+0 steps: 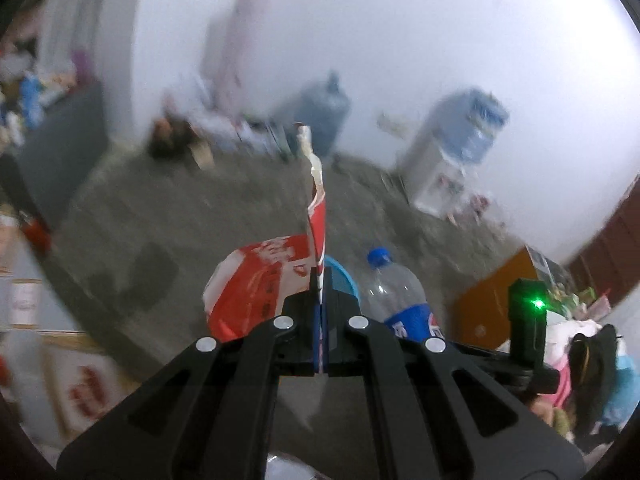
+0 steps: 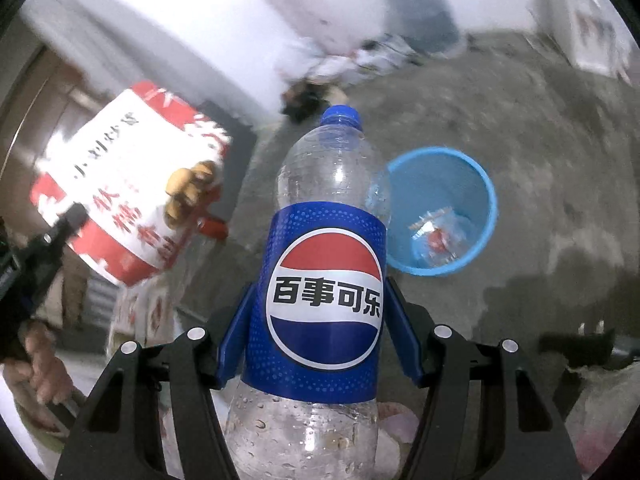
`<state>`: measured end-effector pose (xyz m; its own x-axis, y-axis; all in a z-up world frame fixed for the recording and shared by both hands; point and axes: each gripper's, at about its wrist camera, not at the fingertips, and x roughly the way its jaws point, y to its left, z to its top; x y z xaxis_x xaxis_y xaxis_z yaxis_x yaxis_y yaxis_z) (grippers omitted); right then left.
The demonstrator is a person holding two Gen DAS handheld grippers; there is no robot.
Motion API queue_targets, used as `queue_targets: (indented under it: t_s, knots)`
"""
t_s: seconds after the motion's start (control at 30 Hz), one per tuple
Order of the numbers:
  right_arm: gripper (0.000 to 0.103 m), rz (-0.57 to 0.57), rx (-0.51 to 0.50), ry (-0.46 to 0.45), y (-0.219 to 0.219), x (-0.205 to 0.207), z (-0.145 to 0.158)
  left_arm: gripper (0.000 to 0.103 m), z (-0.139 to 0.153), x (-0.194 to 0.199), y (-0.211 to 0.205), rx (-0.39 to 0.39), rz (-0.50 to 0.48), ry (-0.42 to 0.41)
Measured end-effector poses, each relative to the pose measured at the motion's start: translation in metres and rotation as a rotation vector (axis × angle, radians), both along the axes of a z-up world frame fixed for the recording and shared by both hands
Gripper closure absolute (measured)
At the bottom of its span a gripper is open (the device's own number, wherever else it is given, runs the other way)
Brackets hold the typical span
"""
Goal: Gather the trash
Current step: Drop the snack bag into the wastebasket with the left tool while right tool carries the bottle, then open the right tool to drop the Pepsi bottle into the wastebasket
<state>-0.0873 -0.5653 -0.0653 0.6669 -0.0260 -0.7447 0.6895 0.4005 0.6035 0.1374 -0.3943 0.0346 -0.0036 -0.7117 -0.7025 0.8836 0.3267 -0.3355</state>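
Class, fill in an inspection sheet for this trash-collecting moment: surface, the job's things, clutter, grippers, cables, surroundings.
Surface: bare grey concrete floor.
Job's things: empty Pepsi bottle; red-and-white snack bag; blue bin holding a wrapper.
Clutter: blurred heap by the wall.
Grippers: left gripper pinching the bag; right gripper clamping the bottle.
Cables: nothing seen.
Surroundings: water dispenser, white wall.

An empty clear cola bottle [image 2: 324, 280] with a blue cap and blue label stands upright. A red-and-white snack bag [image 2: 128, 188] hangs crumpled beside it. The blue bin [image 2: 486, 216] on the floor holds clear wrappers [image 2: 436, 236].
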Motion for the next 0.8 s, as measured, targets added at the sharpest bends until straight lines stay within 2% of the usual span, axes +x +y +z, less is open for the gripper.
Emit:
queue_targets:
  t_s: [0.07, 0.2, 0.33, 0.37, 0.4, 0.43, 0.47, 0.6, 0.7, 0.8]
  knots:
    - [0.042, -0.028, 0.077, -0.003, -0.020, -0.002, -0.023, 0.103, -0.028, 0.002, -0.042, 0.070, -0.038, 0.063]
    - [0.042, -0.059, 0.207, -0.007, -0.054, 0.002, -0.068, 0.103, -0.074, 0.000, -0.101, 0.185, -0.077, 0.084]
    - [0.041, -0.108, 0.329, -0.038, -0.085, 0.013, -0.108, 0.103, -0.111, 0.003, -0.147, 0.250, -0.096, 0.113]
    - [0.040, -0.136, 0.371, -0.050, -0.098, 0.016, -0.124, 0.092, -0.120, 0.004, -0.159, 0.262, -0.102, 0.117]
    - [0.032, -0.149, 0.406, -0.072, -0.104, 0.018, -0.136, 0.067, -0.127, 0.004, -0.169, 0.270, -0.108, 0.123]
    - [0.029, -0.164, 0.443, -0.099, -0.113, 0.020, -0.149, 0.053, -0.131, 0.005, -0.177, 0.277, -0.101, 0.123]
    - [0.027, -0.198, 0.483, -0.122, -0.122, 0.020, -0.167, 0.045, -0.135, 0.007, -0.184, 0.275, -0.076, 0.114]
    - [0.027, -0.281, 0.496, -0.099, -0.133, 0.011, -0.190, 0.041, -0.134, 0.009, -0.183, 0.257, -0.019, 0.138]
    - [0.027, -0.269, 0.446, -0.106, -0.125, 0.005, -0.181, 0.034, -0.120, 0.006, -0.170, 0.212, -0.022, 0.096]
    - [0.027, -0.250, 0.357, -0.066, -0.118, 0.005, -0.162, 0.027, -0.100, 0.005, -0.151, 0.163, -0.023, 0.043]
